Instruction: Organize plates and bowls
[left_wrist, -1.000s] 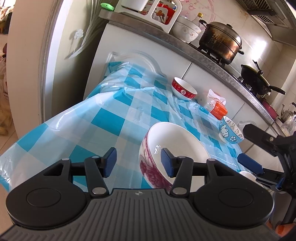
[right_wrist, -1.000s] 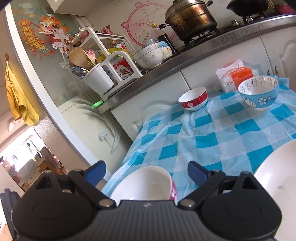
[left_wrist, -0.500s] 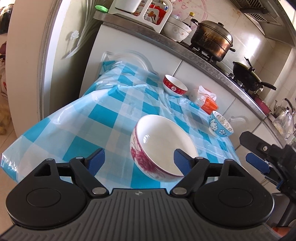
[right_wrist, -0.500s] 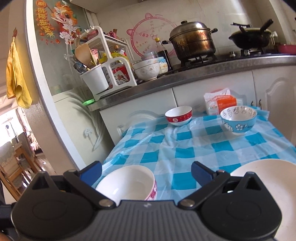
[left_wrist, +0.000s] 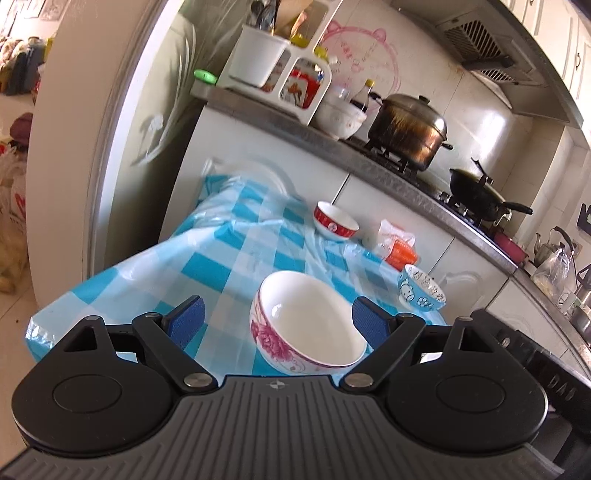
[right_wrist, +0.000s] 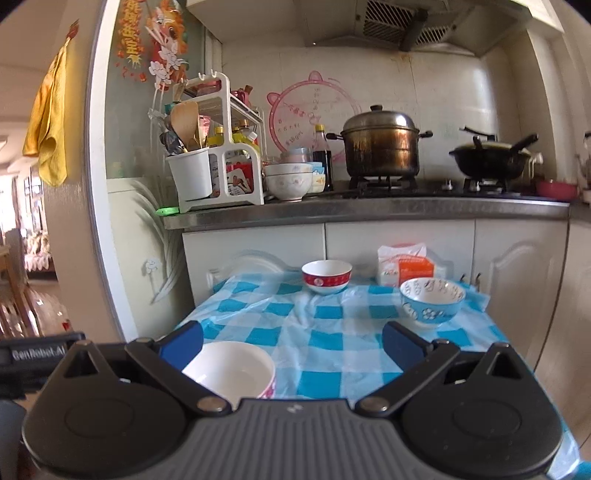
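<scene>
A white bowl with pink flowers (left_wrist: 308, 325) stands on the blue checked tablecloth (left_wrist: 229, 258) near its front edge. My left gripper (left_wrist: 275, 317) is open and empty, held back from the bowl, its blue pads to either side of it. The same bowl (right_wrist: 232, 369) shows at the lower left of the right wrist view. My right gripper (right_wrist: 291, 339) is open and empty above the table's front. A red and white bowl (right_wrist: 325, 276) and a blue cartoon bowl (right_wrist: 432, 301) stand at the back of the table.
A white and orange packet (right_wrist: 404, 269) stands against the white cabinets behind the table. On the counter are a steel pot (right_wrist: 380, 146), a black wok (right_wrist: 489, 158), stacked bowls (right_wrist: 288, 181) and a white utensil rack (right_wrist: 214, 166). A wall (right_wrist: 74, 221) borders the table's left.
My left gripper let go of the flowered bowl's rim, opened wide and drew back. My right gripper also drew back and levelled; the white plate at its right has left view.
</scene>
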